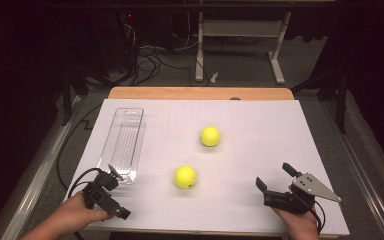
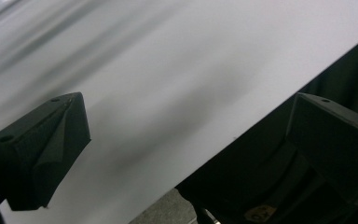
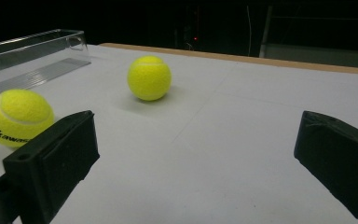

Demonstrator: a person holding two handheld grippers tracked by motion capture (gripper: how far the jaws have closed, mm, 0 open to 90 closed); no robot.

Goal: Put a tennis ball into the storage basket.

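Two grippers rest at the near table edge: the left gripper (image 1: 111, 192), jaws spread wide and empty, lies just beside the clear plastic tray (image 1: 122, 145). One tennis ball (image 1: 185, 177) sits between it and the right gripper (image 1: 275, 176), also wide open; another tennis ball (image 1: 210, 136) lies farther ahead.

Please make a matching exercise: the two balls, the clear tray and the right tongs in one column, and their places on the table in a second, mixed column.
1. near ball
2. far ball
3. tray
4. right tongs

a. left side of the table
b. front right corner
c. middle, closer to the person
d. middle, farther from the person

Pairs: 1-c, 2-d, 3-a, 4-b
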